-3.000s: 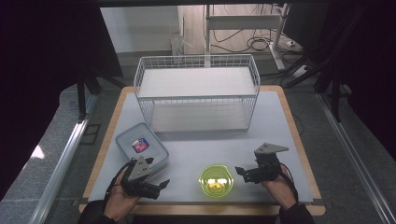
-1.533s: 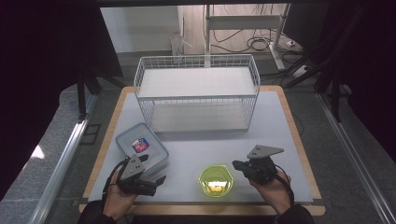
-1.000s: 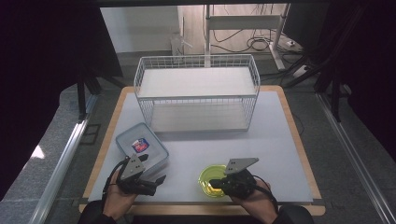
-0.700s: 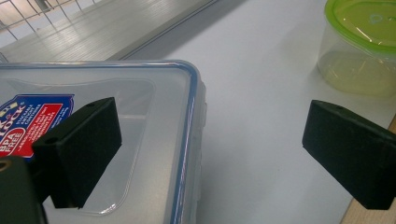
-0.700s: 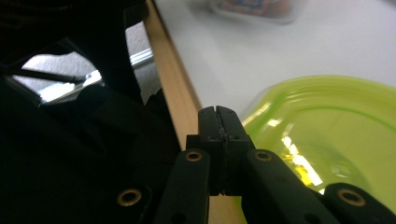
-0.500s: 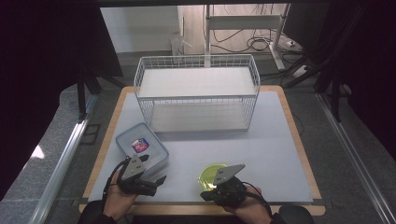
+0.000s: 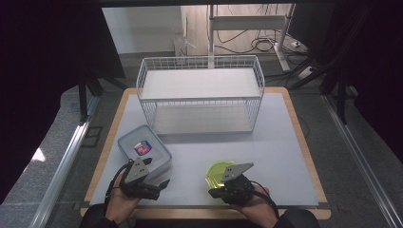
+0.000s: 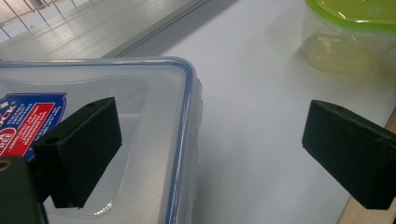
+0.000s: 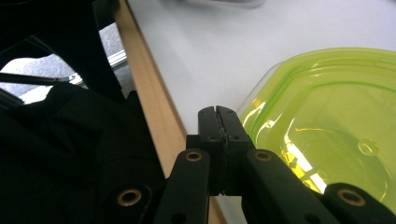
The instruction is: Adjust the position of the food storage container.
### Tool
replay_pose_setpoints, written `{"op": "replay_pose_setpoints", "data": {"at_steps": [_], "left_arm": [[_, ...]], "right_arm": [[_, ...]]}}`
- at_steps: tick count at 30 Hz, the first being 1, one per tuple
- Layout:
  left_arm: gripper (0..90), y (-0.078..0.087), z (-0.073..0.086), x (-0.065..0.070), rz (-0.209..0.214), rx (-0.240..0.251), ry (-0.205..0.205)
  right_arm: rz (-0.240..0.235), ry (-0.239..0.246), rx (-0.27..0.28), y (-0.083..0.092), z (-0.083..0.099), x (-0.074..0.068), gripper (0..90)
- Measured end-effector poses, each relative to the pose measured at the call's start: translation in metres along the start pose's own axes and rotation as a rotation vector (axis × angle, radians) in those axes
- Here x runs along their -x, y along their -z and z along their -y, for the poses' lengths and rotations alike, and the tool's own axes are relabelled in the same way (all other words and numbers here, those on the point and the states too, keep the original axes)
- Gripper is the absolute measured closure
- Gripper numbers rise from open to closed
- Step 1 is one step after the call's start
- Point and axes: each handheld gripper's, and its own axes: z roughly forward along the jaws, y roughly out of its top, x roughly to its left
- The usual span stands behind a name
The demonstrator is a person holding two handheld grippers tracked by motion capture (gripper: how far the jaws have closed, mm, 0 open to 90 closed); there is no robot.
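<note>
Fingers on the right gripper (image 9: 219, 116) are pressed flat together with nothing between them, tips sitting just beside the rim of the green tub (image 9: 327, 126) (touching or a hair apart, can't tell). From above, that gripper (image 7: 215, 192) is at the front edge of the surface (image 7: 285, 156), pointing left, and its grey plate hides part of the tub (image 7: 216, 173). The tub has a green lid and a clear yellowish body, which you see further off in the left gripper view (image 8: 350, 37).

Left gripper (image 8: 205, 154) has its fingers spread wide, holding nothing. One finger (image 8: 79, 149) hangs over the lid of the clear box (image 8: 154, 112), the one with the blue seal and red-blue sticker; the other is out over bare surface. Seen from above, it (image 7: 164, 183) is just at the box's (image 7: 142, 147) near corner.

Wire basket (image 7: 199, 95) stands at the back, well apart from both.
</note>
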Motion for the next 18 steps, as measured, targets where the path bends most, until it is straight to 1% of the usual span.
{"op": "replay_pose_setpoints", "data": {"at_steps": [6, 7, 8, 11, 13, 15, 16, 18], "left_arm": [[4.8, 0.0, 0.0, 0.0, 0.001, 0.0, 0.0], [4.8, 0.0, 0.0, 0.0, 0.001, 0.0, 0.0], [4.8, 0.0, 0.0, 0.0, 0.0, 0.0, 0.0], [4.8, 0.0, 0.0, 0.0, 0.0, -0.001, -0.001], [4.8, -0.001, 0.0, 0.0, -0.001, -0.001, 0.0], [4.8, 0.0, 0.0, 0.0, -0.001, -0.001, 0.0], [4.8, 0.0, 0.0, 0.0, -0.001, -0.001, 0.0], [4.8, 0.0, 0.0, 0.0, -0.001, 0.0, 0.0]], "right_arm": [[0.038, -0.02, 0.012, 0.005, 0.002, 0.012, 90.0], [0.038, -0.02, 0.012, 0.005, 0.002, 0.012, 90.0], [0.051, -0.031, 0.018, 0.007, 0.002, 0.015, 90.0], [0.069, -0.042, 0.022, 0.01, 0.003, 0.021, 90.0], [0.073, -0.045, 0.024, 0.01, 0.003, 0.023, 90.0], [0.094, -0.055, 0.027, 0.013, 0.004, 0.028, 90.0], [0.094, -0.055, 0.027, 0.013, 0.004, 0.028, 90.0], [0.099, -0.071, 0.029, 0.016, 0.005, 0.031, 90.0]]}}
